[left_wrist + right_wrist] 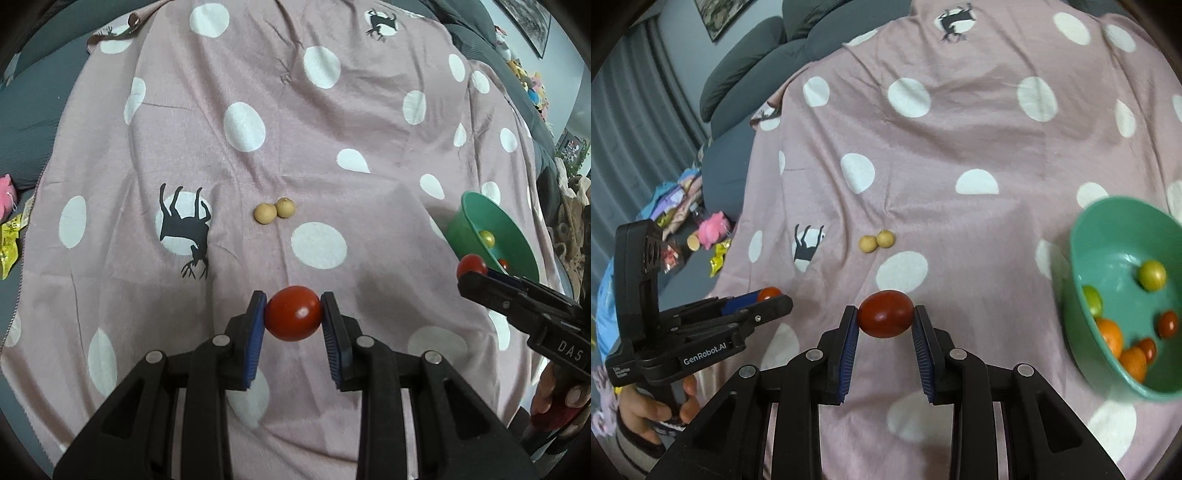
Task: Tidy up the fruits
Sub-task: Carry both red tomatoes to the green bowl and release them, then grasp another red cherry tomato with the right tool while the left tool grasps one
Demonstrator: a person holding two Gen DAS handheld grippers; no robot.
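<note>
My left gripper is shut on a round red fruit, held above the pink cloth. In the right wrist view the same gripper shows at the left with its red fruit. My right gripper is shut on a dark red oval fruit. From the left wrist view it hangs by the rim of the green bowl with its red fruit. The bowl lies tilted at the right and holds several green, orange and red fruits. Two tan round fruits lie touching in the middle of the cloth.
A pink cloth with white dots and black deer prints covers the surface. Grey sofa cushions stand behind it. A pink toy and yellow wrappers lie off the cloth's left edge. A person's hand grips the left tool.
</note>
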